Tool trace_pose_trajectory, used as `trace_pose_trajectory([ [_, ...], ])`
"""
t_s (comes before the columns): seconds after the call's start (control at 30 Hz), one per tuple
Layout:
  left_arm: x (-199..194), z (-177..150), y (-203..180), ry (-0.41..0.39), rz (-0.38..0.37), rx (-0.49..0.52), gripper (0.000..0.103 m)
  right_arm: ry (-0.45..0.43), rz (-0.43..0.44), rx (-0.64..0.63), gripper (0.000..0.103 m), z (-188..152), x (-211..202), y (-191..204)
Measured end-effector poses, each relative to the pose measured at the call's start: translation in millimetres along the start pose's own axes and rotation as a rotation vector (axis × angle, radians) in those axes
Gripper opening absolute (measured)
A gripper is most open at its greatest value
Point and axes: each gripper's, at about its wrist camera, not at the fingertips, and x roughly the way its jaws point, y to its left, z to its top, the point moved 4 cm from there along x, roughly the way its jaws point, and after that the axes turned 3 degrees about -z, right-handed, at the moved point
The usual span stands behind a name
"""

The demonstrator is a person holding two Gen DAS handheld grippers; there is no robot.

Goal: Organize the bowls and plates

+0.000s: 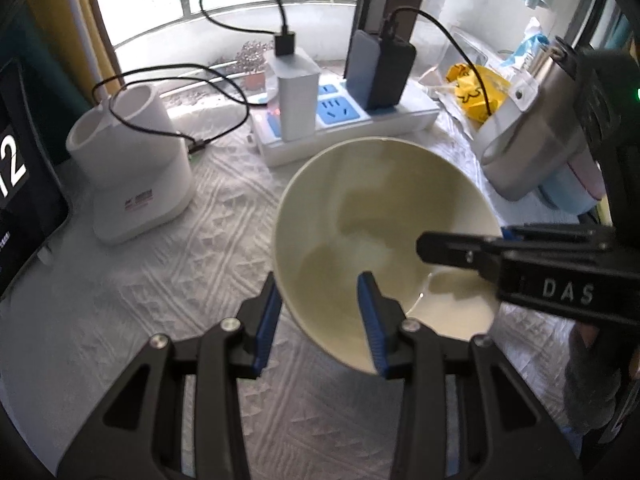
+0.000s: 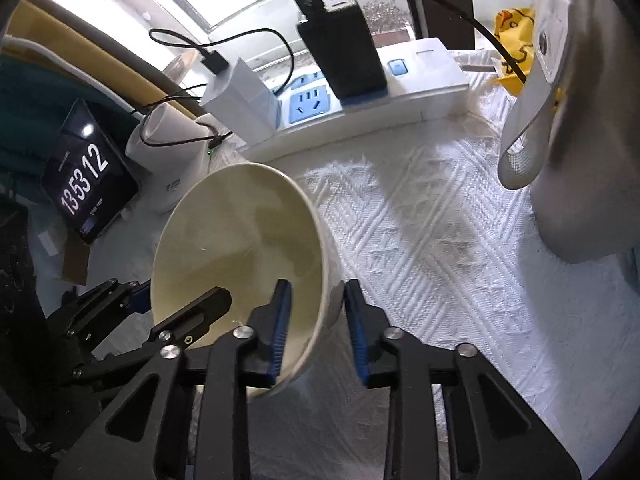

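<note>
A cream bowl [image 1: 360, 208] [image 2: 240, 240] hangs tilted over the white cloth, its inside facing both cameras. My left gripper [image 1: 320, 320] is shut on its near wall, one blue pad outside and one inside. In the right wrist view that gripper [image 2: 184, 296] comes in from the lower left, one finger inside the bowl. My right gripper [image 2: 318, 320] straddles the opposite wall, left pad inside and right pad against the white outer side. It enters the left wrist view [image 1: 464, 240] from the right. A paler cream patch [image 1: 452, 308] shows under the bowl's lower right edge; I cannot tell what it is.
A white power strip [image 1: 344, 128] with chargers and black cables lies behind the bowl. A white holder [image 1: 132, 168] and a tablet showing a clock [image 2: 88, 184] stand at the left. A grey metal jug [image 1: 540, 136] and a yellow bag [image 1: 472, 88] are at the right.
</note>
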Motion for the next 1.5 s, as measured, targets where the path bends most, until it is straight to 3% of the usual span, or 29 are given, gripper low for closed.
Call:
trace_pose_trajectory([
  [0.4, -5.9, 0.6, 2.1, -0.021, -0.030, -0.012, 0.033, -0.026, -0.033, -0.040, 0.021, 0.0, 1.0, 2.7],
  [0.57, -15.8, 1.2, -0.9, -0.053, -0.006, 0.003, 0.033, -0.046, -0.046, -0.048, 0.016, 0.9, -1.9, 4.2],
  [1.5, -111.3, -6.8, -18.3, -0.229, 0.016, 0.030, 0.033, -0.210, -0.051, -0.092, 0.013, -23.3, -94.4, 45.0],
])
